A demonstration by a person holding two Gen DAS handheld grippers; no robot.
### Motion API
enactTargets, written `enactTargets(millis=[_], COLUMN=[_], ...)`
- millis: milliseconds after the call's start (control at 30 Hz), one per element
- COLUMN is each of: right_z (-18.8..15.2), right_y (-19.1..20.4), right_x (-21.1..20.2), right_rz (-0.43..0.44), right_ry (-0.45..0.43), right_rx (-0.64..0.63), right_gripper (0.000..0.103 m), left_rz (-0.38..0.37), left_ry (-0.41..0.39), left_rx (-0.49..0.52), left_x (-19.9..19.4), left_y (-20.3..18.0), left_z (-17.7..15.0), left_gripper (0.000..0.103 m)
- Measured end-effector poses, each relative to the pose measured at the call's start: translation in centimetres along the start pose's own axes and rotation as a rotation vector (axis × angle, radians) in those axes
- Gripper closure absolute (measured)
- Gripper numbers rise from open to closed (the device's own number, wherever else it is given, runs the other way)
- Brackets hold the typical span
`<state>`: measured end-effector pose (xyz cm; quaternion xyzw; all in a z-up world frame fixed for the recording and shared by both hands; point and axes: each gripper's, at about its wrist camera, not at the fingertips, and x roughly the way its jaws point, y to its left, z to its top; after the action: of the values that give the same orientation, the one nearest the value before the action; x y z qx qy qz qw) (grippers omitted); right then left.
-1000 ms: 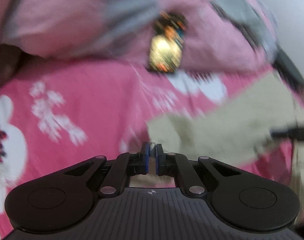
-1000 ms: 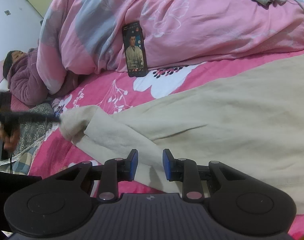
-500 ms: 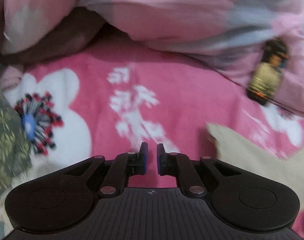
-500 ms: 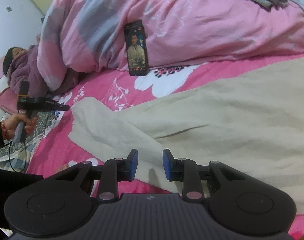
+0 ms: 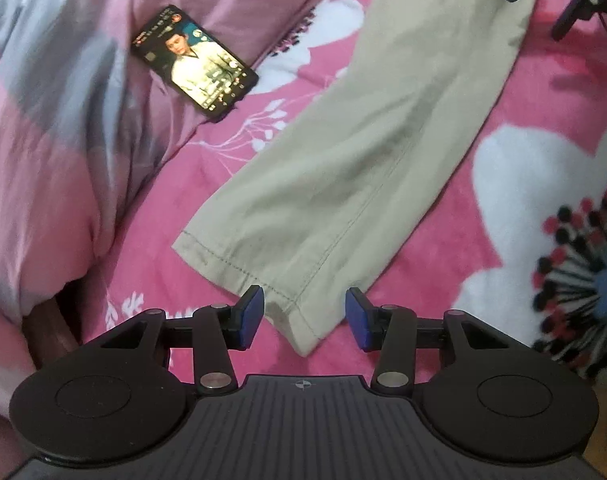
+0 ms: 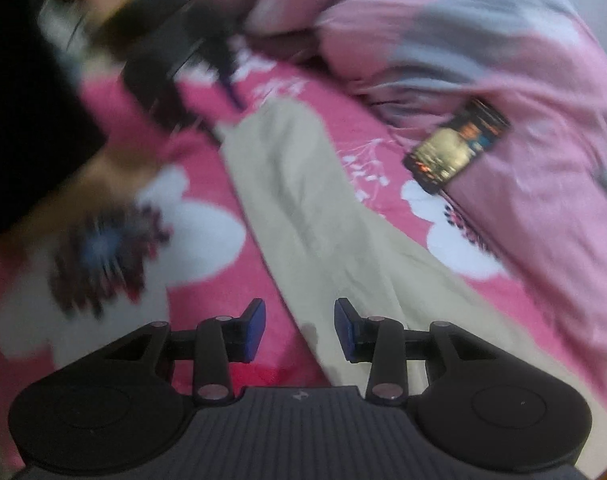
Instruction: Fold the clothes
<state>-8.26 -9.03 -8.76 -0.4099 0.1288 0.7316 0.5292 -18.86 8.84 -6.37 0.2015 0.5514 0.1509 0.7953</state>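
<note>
Beige trousers (image 5: 367,152) lie flat on the pink flowered bedsheet (image 5: 515,128), one leg stretching toward the left wrist camera. Its stitched hem (image 5: 239,268) ends right at my left gripper (image 5: 304,317), which is open with the hem corner between its blue pads, not pinched. In the blurred right wrist view the same trouser leg (image 6: 311,216) runs diagonally. My right gripper (image 6: 299,330) is open over the leg's edge. The other gripper (image 6: 207,60) shows as a dark blur at the leg's far end.
A phone (image 5: 195,66) with a lit screen leans against the heaped pink and grey duvet (image 5: 51,128) left of the trousers; it appears as phone (image 6: 457,148) in the right view. A dark sleeve (image 6: 27,112) fills that view's left side.
The left gripper let go of the leg, swung away, then came back to the hem and opened wide. The trouser leg now lies flat. The right gripper swung round and opened a little wider.
</note>
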Motion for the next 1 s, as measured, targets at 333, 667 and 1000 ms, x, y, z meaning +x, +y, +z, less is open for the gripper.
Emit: enactTargets(millis=[333,667,1000], right_z=[-1.0,-1.3,-1.3], right_y=[2.2,1.8,-1.0], right_x=[2.8,3.2,1.3], right_rz=[-0.107,-0.159,-0.018], right_ry=[0.04,0.019,-0.017], right_rx=[-0.156,-0.135,0.055], right_gripper=[0.072,0.103,0.103], left_rz=[-0.05,-0.167,-0.467], left_ry=[-0.023,-0.003,0.012], left_rx=[0.146,-0.016,-0.084], left_x=[0.7,-0.1,-4.9], left_y=[-1.0,1.1,3.5], left_z=[-0.3,-0.1,-0.6], left_gripper=[0.075,0.103,0.103])
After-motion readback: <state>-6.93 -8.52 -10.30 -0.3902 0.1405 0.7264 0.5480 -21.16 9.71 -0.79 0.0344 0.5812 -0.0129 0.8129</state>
